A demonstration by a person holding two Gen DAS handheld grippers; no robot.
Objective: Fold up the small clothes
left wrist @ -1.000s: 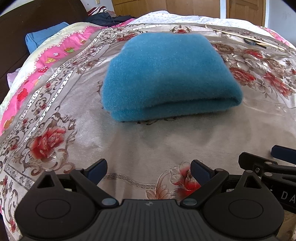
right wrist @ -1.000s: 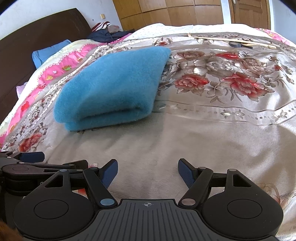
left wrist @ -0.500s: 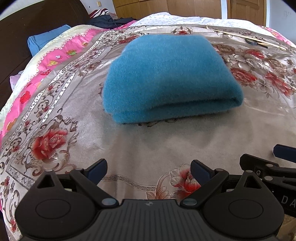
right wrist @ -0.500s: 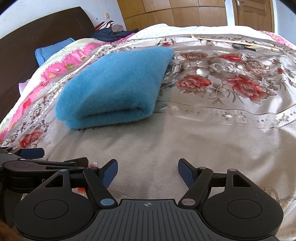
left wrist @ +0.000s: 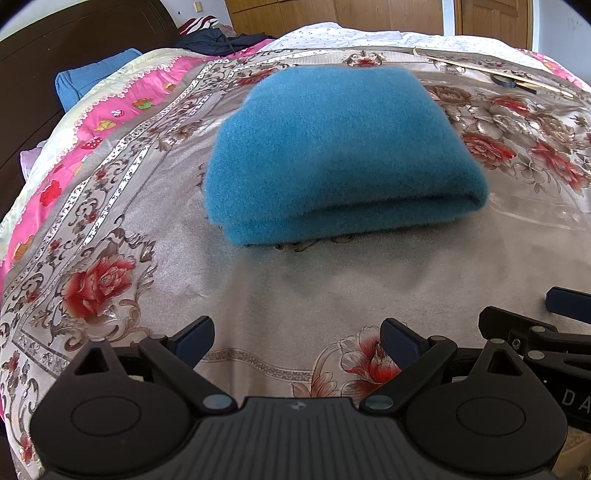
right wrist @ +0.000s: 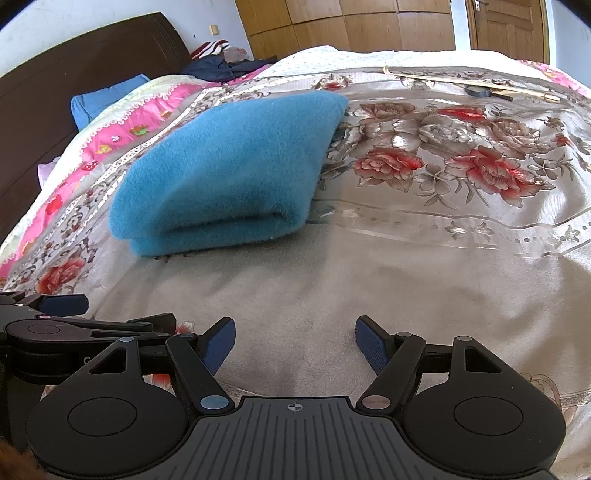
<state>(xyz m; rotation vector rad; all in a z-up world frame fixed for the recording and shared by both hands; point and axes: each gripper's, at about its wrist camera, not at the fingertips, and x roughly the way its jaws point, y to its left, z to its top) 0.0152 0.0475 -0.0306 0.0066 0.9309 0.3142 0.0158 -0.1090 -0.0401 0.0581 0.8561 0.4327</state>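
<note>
Wide bed under shiny silver-grey floral bedspread with red roses [right wrist: 424, 229]. Pink quilt with scalloped cream trim [left wrist: 122, 107] along bed's left edge. Dark brown wooden headboard [right wrist: 85, 70] at far left; white wall [right wrist: 110, 18] above. Wooden panelled wardrobe [right wrist: 351, 26] and wooden door [right wrist: 506, 26] beyond bed's far edge. Bright daylight.

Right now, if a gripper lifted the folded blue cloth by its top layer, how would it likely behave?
The blue cloth looks soft and fuzzy, so it would probably droop. Its stacked layers lie loose, so the fold would likely open. On the shiny bedspread, it may slide when pushed.
</note>
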